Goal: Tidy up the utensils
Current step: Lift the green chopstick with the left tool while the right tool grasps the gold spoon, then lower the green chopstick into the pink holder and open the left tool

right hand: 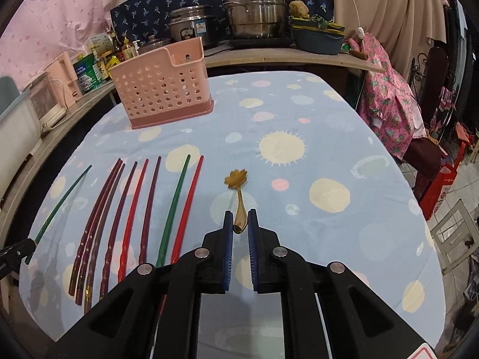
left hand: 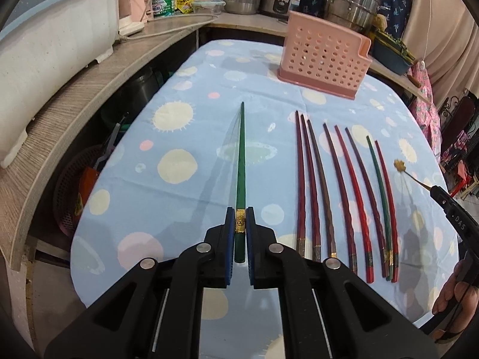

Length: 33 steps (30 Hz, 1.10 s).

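1. Blue dotted cloth covers the surface (left hand: pixel 179 137); a pink holder (left hand: pixel 323 56) stands upper right.
2. Left hand-held gripper (left hand: pixel 240 224) is clenched on a green chopstick (left hand: pixel 241 161) at its gold band: light, stiff, slippery.
3. Right hand-held gripper (right hand: pixel 240 221) pinches a small gold spoon (right hand: pixel 238 191) by its thin handle end at centre frame.

Only "DAS" reads clearly — white letters on the black right gripper (left hand: pixel 431 190) body.
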{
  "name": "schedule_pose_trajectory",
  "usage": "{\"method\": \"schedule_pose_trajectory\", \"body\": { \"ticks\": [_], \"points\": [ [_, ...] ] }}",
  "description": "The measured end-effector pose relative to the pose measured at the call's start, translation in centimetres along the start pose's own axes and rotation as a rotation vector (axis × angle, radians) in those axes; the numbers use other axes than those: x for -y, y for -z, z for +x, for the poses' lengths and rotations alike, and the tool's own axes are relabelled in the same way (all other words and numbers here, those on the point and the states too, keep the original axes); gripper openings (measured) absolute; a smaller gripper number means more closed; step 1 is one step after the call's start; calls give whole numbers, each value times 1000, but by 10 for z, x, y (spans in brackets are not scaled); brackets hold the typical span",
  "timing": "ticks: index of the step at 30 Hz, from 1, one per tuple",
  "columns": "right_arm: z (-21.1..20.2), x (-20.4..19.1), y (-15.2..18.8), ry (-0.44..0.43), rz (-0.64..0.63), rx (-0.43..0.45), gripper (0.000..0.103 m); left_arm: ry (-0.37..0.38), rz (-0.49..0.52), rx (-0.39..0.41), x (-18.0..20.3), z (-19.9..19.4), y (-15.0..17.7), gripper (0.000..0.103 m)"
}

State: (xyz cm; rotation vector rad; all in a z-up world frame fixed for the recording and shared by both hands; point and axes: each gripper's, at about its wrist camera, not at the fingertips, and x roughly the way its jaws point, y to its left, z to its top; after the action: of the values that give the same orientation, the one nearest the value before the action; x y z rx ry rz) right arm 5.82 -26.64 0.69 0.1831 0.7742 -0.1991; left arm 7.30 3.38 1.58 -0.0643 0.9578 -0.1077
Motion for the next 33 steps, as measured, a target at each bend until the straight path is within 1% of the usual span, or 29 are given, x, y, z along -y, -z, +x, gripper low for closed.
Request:
{"method": "schedule_pose_trajectory", "body": {
  "ticks": [1,2,9,13,18,24,28,33],
  "points": [
    [-2,1,-3,0,3,9,8,2,-4,10,-1,-3,-4,7],
    [-4,3,-7,1,6,16,2,1,-8,20,-2,-6,-7,7],
    [-6,15,-26,-8,35,42,2,-4,-29,87,-13,-22,-37,7],
    [-10,17,-43,-32,41,68,2,-1,-30,133,-16,-31,-62,7],
    [-16,11,-83,-71,23,129,2,7,-24,209,-14,-44,-109,7],
    [-12,-4,-138,-147,16,190,2,-8,-6,335,0,-59,-174,6],
    [-4,-18,-176,-162,6,242,2,5,-9,406,13,-70,-216,6],
    [12,-30,-218,-181,11,274,2,34,-21,519,31,-91,-266,6]
  ]
}}
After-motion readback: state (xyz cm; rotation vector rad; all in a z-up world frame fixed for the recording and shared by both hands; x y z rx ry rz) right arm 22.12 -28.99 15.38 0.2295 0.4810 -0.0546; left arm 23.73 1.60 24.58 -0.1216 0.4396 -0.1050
